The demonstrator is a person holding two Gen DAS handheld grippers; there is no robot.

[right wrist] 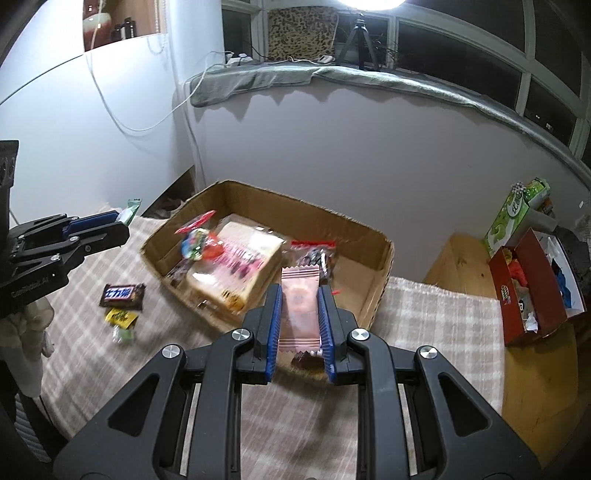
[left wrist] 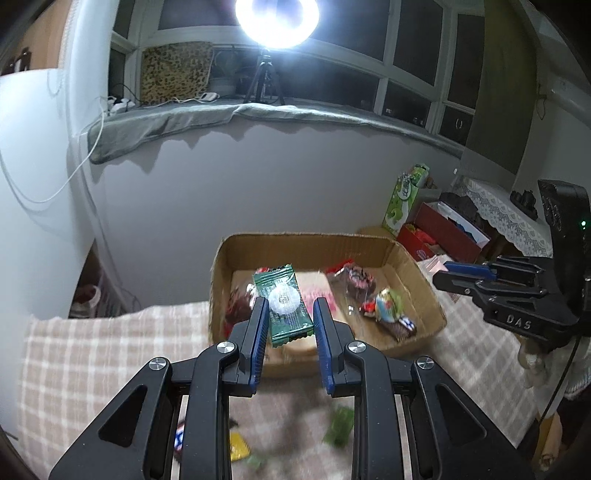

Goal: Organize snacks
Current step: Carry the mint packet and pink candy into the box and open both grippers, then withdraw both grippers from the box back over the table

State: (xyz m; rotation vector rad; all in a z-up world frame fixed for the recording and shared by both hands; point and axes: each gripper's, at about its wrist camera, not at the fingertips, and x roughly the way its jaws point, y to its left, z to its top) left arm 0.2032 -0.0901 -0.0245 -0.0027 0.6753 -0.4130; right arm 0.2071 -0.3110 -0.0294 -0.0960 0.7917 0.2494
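Note:
My left gripper (left wrist: 290,312) is shut on a green snack packet (left wrist: 286,306), held above the near edge of the open cardboard box (left wrist: 417,280). My right gripper (right wrist: 299,299) is shut on a pink snack packet (right wrist: 300,308), also held over the cardboard box (right wrist: 380,273). Several wrapped snacks lie inside the box. A brown chocolate bar (right wrist: 123,295), a yellow candy (right wrist: 120,316) and a green candy (right wrist: 123,335) lie on the checked cloth (right wrist: 436,325) left of the box. In the left wrist view, the right gripper (left wrist: 443,275) appears at the right edge.
A red shoebox (right wrist: 532,295) full of items and a green carton (right wrist: 511,218) stand right of the table. A grey-draped windowsill (left wrist: 258,114) with a ring light (left wrist: 277,18) on a tripod runs behind. White walls close in on the left.

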